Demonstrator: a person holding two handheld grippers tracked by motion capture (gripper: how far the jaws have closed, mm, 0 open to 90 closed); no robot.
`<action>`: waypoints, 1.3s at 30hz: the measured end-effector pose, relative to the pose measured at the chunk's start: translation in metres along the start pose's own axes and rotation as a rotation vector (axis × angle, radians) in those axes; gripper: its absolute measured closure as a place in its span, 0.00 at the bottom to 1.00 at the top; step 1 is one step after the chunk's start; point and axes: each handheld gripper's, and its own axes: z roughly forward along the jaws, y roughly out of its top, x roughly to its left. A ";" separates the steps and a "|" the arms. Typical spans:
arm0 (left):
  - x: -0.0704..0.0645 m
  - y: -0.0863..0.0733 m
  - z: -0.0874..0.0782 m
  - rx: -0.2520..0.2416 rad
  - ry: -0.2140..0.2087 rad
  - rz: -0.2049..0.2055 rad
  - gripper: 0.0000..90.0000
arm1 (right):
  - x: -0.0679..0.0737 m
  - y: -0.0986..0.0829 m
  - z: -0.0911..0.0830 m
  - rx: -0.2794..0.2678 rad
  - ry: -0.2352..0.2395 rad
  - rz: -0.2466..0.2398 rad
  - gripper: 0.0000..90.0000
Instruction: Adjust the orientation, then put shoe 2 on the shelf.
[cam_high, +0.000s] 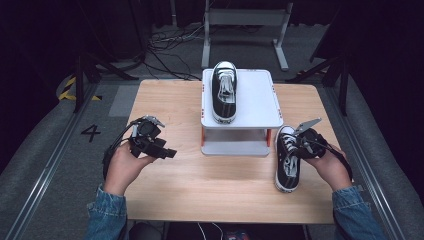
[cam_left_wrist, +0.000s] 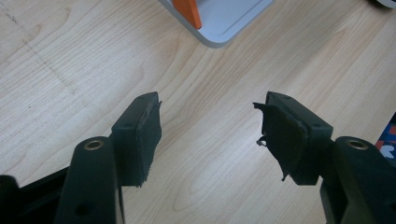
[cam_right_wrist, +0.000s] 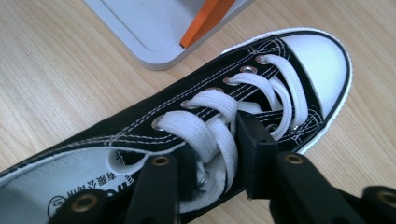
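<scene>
At the right of the wooden table, just beside the near right corner of the white two-level stand, a black canvas sneaker lies toe away from the person. The right gripper is closed narrow on its laces and tongue near the top eyelets; white laces bulge between the jaws. Inside the shoe, the grey insole carries printed writing, some of it in Chinese characters, too cut off to read. A second sneaker sits on the stand's top shelf, toe at the far side. The left gripper, near left of the stand, has its jaws wide apart above bare wood. An orange post joins the stand's shelves.
</scene>
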 end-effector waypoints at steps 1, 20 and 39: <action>-0.001 0.001 0.000 0.000 -0.001 -0.005 0.42 | 0.000 0.000 -0.001 0.000 -0.009 -0.004 0.84; 0.009 0.008 -0.002 -0.026 -0.016 0.001 0.42 | -0.023 0.017 -0.049 0.039 -0.084 0.081 0.87; 0.015 -0.005 -0.009 -0.035 -0.004 -0.037 0.42 | -0.046 0.055 -0.112 -0.023 -0.144 0.098 0.87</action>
